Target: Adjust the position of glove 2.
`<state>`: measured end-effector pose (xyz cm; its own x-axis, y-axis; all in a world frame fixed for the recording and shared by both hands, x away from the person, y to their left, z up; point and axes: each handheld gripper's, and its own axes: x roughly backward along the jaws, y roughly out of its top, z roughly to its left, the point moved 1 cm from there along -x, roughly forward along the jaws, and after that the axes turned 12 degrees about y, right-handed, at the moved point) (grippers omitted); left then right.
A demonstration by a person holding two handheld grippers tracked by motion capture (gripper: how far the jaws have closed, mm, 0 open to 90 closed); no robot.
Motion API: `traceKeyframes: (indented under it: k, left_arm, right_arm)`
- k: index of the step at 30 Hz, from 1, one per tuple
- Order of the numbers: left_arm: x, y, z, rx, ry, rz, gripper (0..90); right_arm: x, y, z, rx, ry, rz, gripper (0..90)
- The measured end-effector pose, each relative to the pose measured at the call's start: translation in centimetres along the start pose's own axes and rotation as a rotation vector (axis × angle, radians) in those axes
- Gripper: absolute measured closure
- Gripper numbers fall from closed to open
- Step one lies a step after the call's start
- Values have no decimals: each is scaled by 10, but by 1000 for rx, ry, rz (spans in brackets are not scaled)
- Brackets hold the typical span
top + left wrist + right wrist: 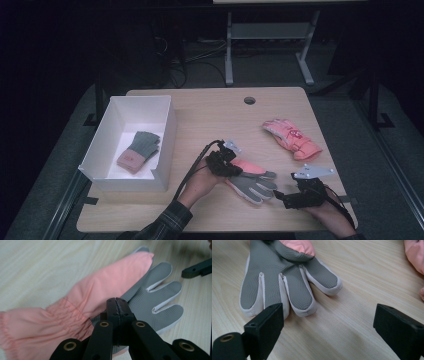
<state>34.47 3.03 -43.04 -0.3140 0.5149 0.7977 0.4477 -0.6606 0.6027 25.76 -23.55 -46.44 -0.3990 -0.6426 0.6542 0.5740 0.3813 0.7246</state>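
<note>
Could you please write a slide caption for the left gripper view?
Left tool, shut, pinches the pink-and-grey glove on the wooden table.

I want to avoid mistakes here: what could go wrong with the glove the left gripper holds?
The left gripper pinches only a thin fold of the pink and grey glove, so it may slip out when lifted. The right gripper stands open near the glove's fingertips and could snag them.

Wooden table [210, 117] seen from above — a pink-and-grey glove [250, 181] is pinched by the left gripper [231, 170]; the right gripper [281, 198] is held just beside its fingertips
</note>
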Motion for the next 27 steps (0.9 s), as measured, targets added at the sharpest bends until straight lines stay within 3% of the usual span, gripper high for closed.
traceKeyframes:
  k: [8,12,14,16,19,21,27]
  left_arm:
    - [1,28,27,-3,65,-22,898]
    - [-12,33,44,40,101,-7,897]
    - [-19,32,50,57,115,9,897]
    - [-23,30,56,31,119,48,898]
    - [-26,26,57,31,127,73,898]
    - [-24,23,57,28,132,85,898]
    - [-11,6,59,72,156,113,897]
  right_arm:
    - [0,0,1,4,3,1,93]
    - [0,0,0,0,2,0,93]
    - [0,0,0,-7,4,-3,93]
    - [1,0,0,-8,5,-3,93]
    - [2,0,-1,-3,5,-5,93]
    - [2,0,-1,-2,4,-6,93]
    - [1,0,0,-5,5,-5,93]
